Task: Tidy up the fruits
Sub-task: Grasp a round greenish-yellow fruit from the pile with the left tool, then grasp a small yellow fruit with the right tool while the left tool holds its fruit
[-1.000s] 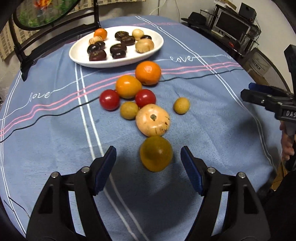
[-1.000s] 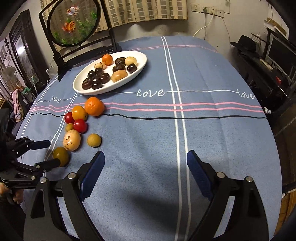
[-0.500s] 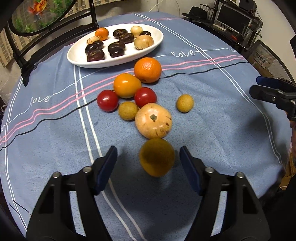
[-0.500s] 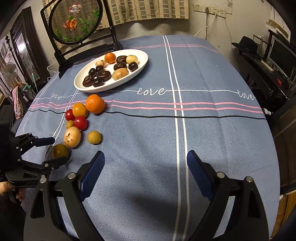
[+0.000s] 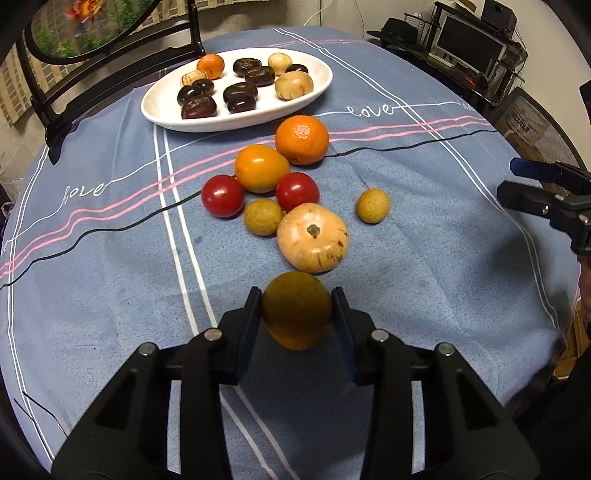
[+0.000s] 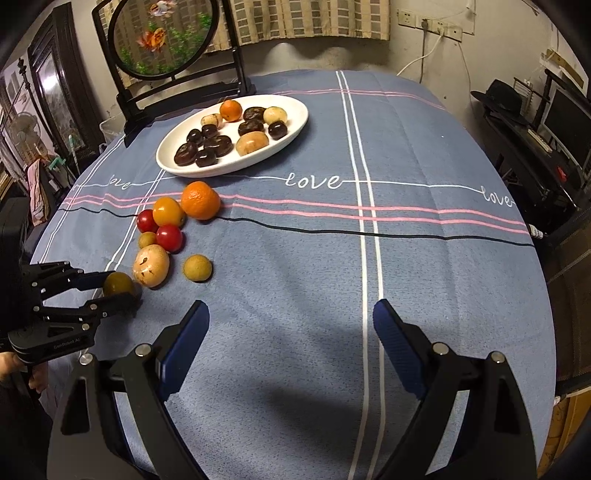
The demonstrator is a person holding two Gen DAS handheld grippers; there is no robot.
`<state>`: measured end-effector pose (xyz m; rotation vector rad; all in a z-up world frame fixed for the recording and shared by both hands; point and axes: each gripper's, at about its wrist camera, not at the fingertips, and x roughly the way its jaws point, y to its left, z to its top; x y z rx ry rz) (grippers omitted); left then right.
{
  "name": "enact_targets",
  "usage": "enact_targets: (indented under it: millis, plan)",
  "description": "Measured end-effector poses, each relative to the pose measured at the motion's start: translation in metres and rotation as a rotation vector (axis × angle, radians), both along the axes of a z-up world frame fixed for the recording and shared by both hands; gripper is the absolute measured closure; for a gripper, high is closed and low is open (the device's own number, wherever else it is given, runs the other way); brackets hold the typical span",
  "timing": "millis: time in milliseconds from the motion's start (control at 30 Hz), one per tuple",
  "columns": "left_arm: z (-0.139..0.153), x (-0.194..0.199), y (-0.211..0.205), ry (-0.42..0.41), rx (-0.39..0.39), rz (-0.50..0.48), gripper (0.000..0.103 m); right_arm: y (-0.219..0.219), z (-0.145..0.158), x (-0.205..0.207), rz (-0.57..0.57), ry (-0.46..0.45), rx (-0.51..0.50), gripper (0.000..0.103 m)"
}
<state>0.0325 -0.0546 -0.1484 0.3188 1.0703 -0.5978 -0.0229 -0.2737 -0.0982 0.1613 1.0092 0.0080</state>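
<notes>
Left gripper (image 5: 297, 310) clamps our olive-yellow fruit (image 5: 297, 314)

The pale squash-like fruit (image 5: 312, 237) sits just beyond it at 12 o'clock; our right gripper (image 6: 291, 343) gapes empty over bare cloth, tablecloth (image 6: 424, 280) edge at 3 o'clock.

Blue tablecloth (image 6: 424, 258) with pink, white and black stripes and "love" stitched across it covers the counter. Round goldfish screen (image 6: 162, 35) on a black stand at the far edge, black hat (image 6: 504, 98) and monitor (image 6: 569, 122) off right, checked curtain (image 6: 314, 16) behind.
</notes>
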Motion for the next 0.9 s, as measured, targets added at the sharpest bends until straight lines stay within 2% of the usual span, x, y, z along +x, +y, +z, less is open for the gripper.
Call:
enact_targets:
  millis: [333,733,900]
  plan:
    - [0.002,-0.002,0.024,0.002,-0.013,0.073,0.064,0.021,-0.010,0.015,0.085,0.043,0.024,0.013]
    - [0.005,-0.009,0.077,0.024,-0.044,0.246,0.064,0.050,-0.036,0.043,0.208,0.029,0.017,0.013]
    - [0.003,-0.013,0.094,0.036,-0.041,0.304,0.064,0.059,-0.041,0.051,0.271,0.015,0.026,0.027]
